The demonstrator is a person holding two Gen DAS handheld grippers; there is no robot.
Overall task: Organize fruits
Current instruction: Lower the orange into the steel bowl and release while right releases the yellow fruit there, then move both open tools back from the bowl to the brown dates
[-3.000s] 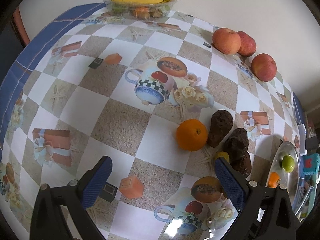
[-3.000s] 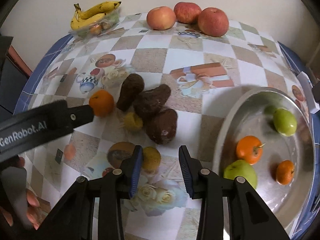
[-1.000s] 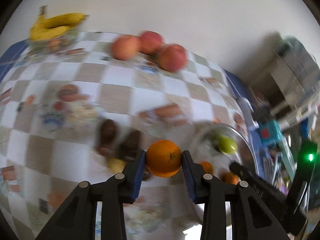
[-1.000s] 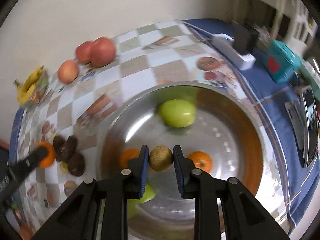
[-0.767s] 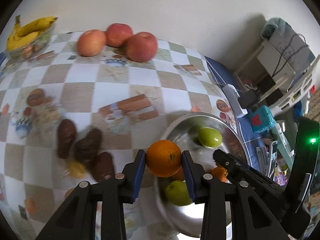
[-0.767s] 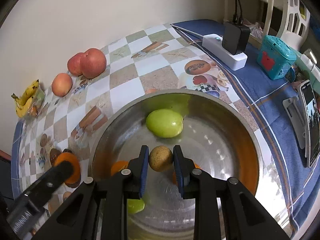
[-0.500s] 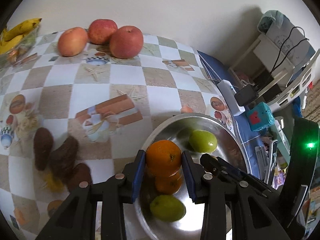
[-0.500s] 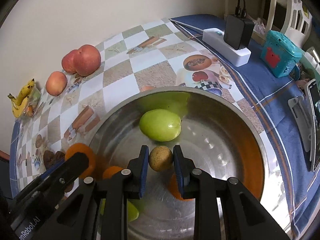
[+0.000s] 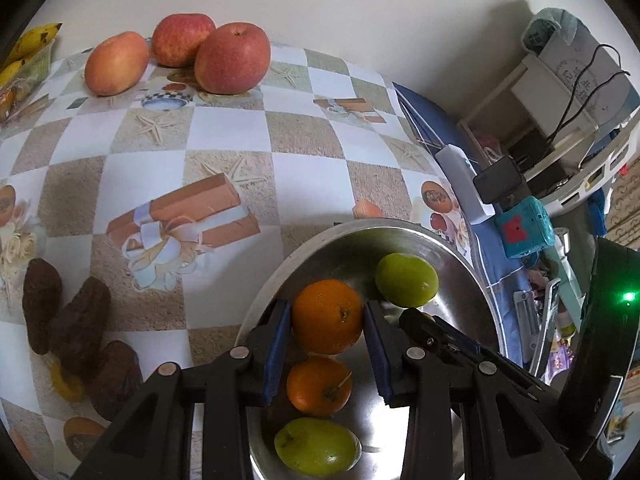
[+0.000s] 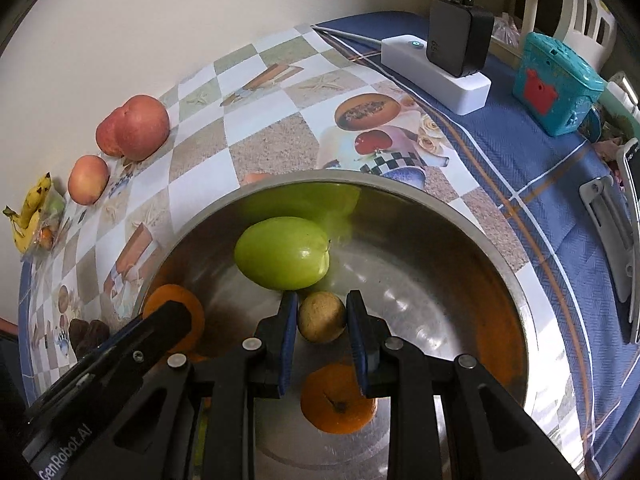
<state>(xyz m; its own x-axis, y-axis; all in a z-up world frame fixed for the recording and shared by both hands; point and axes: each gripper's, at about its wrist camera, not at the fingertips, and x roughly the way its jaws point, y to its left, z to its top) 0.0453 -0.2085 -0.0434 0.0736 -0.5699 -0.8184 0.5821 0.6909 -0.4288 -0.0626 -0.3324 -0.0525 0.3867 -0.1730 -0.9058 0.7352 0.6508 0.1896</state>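
Note:
My left gripper [image 9: 326, 334] is shut on an orange [image 9: 327, 316] and holds it over the steel bowl [image 9: 456, 256]. In the bowl lie a smaller orange [image 9: 319, 386] and two green fruits [image 9: 406, 280] [image 9: 318, 452]. My right gripper [image 10: 322, 322] is shut on a small brownish-yellow fruit [image 10: 321, 316] over the same bowl [image 10: 516, 280], just in front of a green fruit [image 10: 282, 258], with an orange [image 10: 338, 402] below it. The left gripper's held orange [image 10: 174, 300] shows at the bowl's left rim.
Three red apples [image 9: 232, 58] and bananas [image 9: 24, 46] stand at the back by the wall. Dark brown fruits [image 9: 80, 328] lie left of the bowl. A white power strip [image 10: 436, 66], a teal box [image 10: 556, 88] and a phone stand [image 10: 612, 236] sit right of it.
Both grippers took fruit from the table and carried it right, over the bowl. Over the last second they moved lower and closer to the bowl's inside.

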